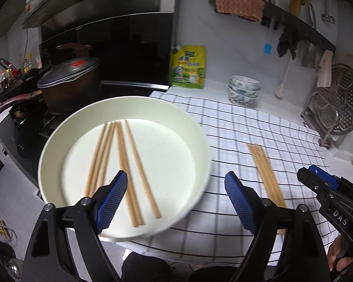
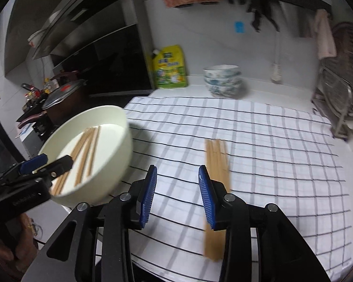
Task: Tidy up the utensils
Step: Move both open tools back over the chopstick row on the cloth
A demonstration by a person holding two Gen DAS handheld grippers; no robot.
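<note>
A wide white bowl (image 1: 200,141) holds several wooden chopsticks (image 1: 140,165) lying loose on its bottom. My left gripper (image 1: 176,188) hangs open just above the bowl's near right rim, its blue pads touching nothing. A second bundle of chopsticks (image 2: 216,164) lies on the checked cloth (image 2: 270,152), right of the bowl (image 2: 120,164). My right gripper (image 2: 177,188) is open over the cloth with nothing between its pads. The bundle runs just outside its right finger, partly hidden by it. Each view also shows the other tool: the right gripper (image 1: 306,176) and the left gripper (image 2: 58,162).
A lidded pot (image 1: 68,77) stands on the stove at the left. At the back are a yellow refill pouch (image 1: 188,67) and stacked patterned bowls (image 1: 243,90). A metal rack with a steamer plate (image 1: 341,103) stands at the right. A hand (image 1: 338,256) holds the right tool.
</note>
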